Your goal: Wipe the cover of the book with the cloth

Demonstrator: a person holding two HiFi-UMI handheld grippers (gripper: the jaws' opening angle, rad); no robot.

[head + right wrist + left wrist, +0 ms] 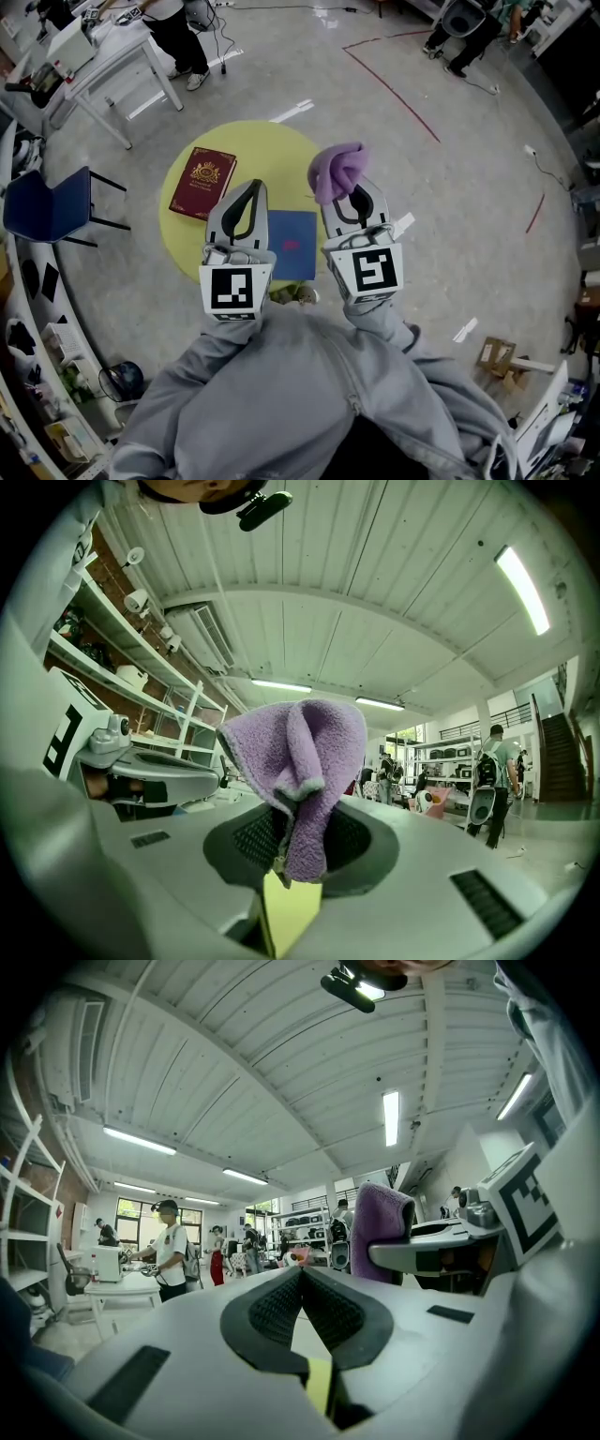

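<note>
A dark red book with a gold crest lies on the left part of the round yellow table. A blue book lies near the table's front, partly hidden between the two grippers. My right gripper is shut on a purple cloth, which bunches up above its tips; the cloth fills the jaws in the right gripper view. My left gripper is shut with nothing in it, raised level with the right one. Both gripper views look out across the room, not down at the table.
A blue chair stands left of the table. A white table with a person beside it is at the back left. Shelving runs along the left edge. Red tape lines mark the floor. A cardboard box sits at the right.
</note>
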